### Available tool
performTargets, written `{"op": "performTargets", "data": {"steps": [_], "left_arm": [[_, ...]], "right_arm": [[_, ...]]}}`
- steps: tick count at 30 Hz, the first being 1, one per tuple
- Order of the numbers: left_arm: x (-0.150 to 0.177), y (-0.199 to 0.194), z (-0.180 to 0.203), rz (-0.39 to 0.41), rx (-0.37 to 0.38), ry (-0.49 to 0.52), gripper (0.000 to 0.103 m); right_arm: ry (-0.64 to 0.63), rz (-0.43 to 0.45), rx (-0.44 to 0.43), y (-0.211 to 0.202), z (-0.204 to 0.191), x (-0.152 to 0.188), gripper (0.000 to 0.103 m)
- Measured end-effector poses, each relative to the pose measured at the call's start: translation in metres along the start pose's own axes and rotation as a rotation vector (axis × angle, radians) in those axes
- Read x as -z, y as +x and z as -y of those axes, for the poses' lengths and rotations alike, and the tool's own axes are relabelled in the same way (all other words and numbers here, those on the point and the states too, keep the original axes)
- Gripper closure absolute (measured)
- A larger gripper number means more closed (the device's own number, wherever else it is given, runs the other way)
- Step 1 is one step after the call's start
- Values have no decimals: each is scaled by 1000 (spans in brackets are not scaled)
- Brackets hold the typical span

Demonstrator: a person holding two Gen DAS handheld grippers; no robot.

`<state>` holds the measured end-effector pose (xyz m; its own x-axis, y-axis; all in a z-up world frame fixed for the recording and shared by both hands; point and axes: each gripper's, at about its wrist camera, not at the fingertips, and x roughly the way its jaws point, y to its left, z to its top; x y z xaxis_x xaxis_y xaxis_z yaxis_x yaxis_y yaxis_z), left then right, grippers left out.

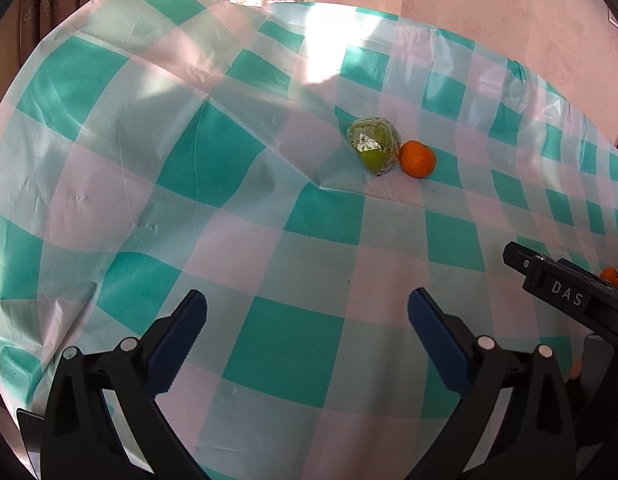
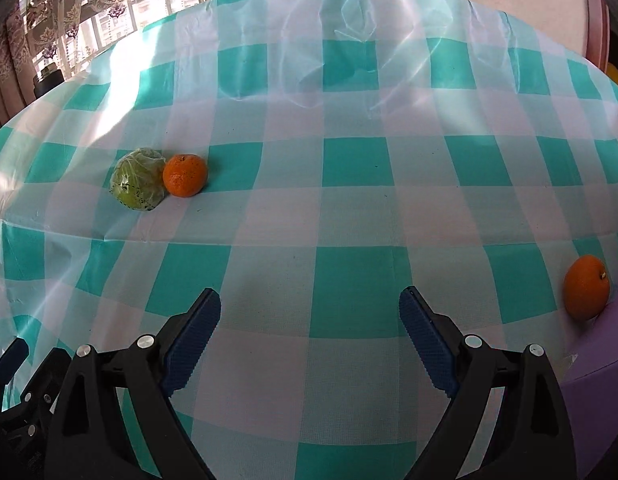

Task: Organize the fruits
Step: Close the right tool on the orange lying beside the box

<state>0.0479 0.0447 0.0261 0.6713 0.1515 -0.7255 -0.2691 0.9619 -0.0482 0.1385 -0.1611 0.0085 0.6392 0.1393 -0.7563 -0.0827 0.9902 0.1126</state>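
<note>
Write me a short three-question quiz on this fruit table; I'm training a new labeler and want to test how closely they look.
1. True or false: the wrapped green fruit lies beside an orange.
2. How many oranges show in the right wrist view?
3. The lone orange rests against: A) a purple object B) a bowl C) the green fruit

Key: 1 true; 2 two; 3 A. Both the left gripper and the right gripper are open and empty.

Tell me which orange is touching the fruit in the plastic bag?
The round orange mid-table, resting against the green fruit wrapped in clear plastic. The other orange sits alone at the right edge beside a purple object.
</note>
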Motion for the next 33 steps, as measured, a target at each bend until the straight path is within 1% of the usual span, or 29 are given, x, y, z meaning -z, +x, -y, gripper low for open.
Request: {"op": "performTargets", "data": {"steps": [3,6,9,14,15,18,20,21,22,25,28,29,33], "left_arm": [[-5,4,-4,-3,-5,-24,2],[-5,6,-9,-6,16,-48,2],[-4,8,-12,-25,24,-64,2],[-3,12,-17,-53,30,-77,2],[-2,13,-17,-57,24,-76,2],[-3,13,-20,-73,22,-85,2],[-3,14,-21,-85,9,-81,2],[-4,14,-20,-92,-1,-75,2],[-4,14,-21,-97,-7,-70,2],[-5,14,-22,-108,-14,-66,2],[-5,17,-20,-127,-13,-61,2],[-6,17,-18,-128,-13,-55,2],[-11,18,-7,-122,-31,-14,2]], "right_arm": [[39,-23,-14,12,9,-12,15],[13,-23,-22,21,3,-23,14],[-60,-26,-50,32,-20,-35,15],[-220,-24,-85,52,-72,-52,16],[-242,-24,-88,56,-81,-56,18],[-293,-44,-95,69,-100,-65,32],[-315,-46,-110,72,-108,-69,37],[-323,-42,-120,72,-109,-69,45],[-321,-33,-129,69,-108,-69,63],[-261,-23,-144,61,-97,-66,63],[-172,23,-153,46,-75,-61,64],[-150,32,-155,37,-66,-54,64],[-65,40,-156,21,-40,-42,64]]}}
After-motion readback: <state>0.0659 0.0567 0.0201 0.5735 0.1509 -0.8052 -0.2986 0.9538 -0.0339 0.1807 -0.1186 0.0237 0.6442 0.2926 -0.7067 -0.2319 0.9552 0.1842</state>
